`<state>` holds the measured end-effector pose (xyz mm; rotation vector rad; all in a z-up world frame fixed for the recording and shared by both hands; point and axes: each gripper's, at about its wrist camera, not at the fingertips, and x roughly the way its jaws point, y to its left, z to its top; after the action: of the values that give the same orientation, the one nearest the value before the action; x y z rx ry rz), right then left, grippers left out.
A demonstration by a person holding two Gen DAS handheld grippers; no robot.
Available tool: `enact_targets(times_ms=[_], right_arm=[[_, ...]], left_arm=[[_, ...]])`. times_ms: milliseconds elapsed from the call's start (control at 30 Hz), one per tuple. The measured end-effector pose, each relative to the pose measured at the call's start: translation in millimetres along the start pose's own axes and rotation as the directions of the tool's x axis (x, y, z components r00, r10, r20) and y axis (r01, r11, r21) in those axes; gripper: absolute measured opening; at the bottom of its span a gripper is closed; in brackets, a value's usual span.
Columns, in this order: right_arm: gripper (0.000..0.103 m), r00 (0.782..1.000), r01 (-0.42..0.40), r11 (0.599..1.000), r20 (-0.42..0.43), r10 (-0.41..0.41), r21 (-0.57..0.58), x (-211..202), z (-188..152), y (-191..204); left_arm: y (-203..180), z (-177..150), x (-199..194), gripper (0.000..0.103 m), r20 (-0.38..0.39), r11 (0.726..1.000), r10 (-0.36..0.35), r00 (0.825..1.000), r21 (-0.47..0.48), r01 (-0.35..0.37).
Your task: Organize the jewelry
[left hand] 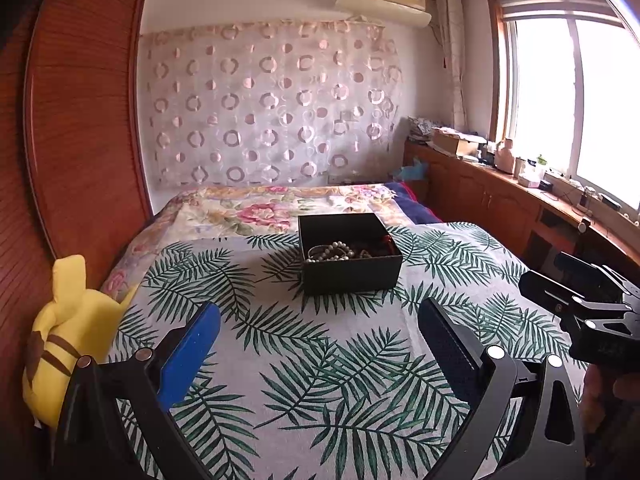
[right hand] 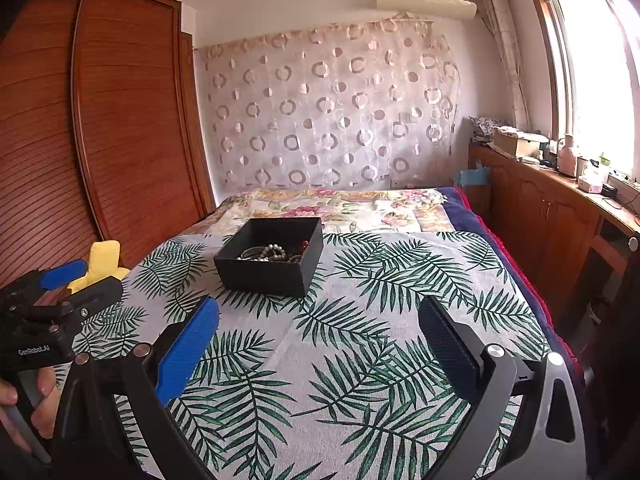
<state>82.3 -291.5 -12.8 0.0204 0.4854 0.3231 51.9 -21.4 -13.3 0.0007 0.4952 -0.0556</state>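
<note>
An open black box [left hand: 350, 276] stands on the leaf-print cloth on the bed; it also shows in the right wrist view [right hand: 264, 274]. Inside lie a pearl bead strand [left hand: 334, 250] [right hand: 266, 251], dark beads and something red [right hand: 305, 244]. My left gripper [left hand: 320, 312] is open and empty, held above the cloth well short of the box. My right gripper [right hand: 318, 312] is open and empty too, nearer than the box and to its right. Each gripper shows at the edge of the other's view, the right one [left hand: 580, 300] and the left one [right hand: 60, 280].
The leaf-print cloth [left hand: 320, 380] covers the near bed; a floral blanket [left hand: 256, 208] lies beyond. A yellow plush toy [left hand: 64, 328] sits at the left edge by the wooden wardrobe [left hand: 80, 120]. A cluttered wooden counter [left hand: 520, 184] runs under the window at right.
</note>
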Motion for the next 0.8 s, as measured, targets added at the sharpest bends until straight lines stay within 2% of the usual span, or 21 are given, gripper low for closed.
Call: enact_targets(times_ms=[800], right_arm=[[0.101,1.000,-0.001,1.000,-0.002,0.001,0.002,1.3,-2.1,-1.7]], left_arm=[[0.2,1.5,-2.4,0.096,0.010,1.000,0.007,1.000,-0.004,-0.007]])
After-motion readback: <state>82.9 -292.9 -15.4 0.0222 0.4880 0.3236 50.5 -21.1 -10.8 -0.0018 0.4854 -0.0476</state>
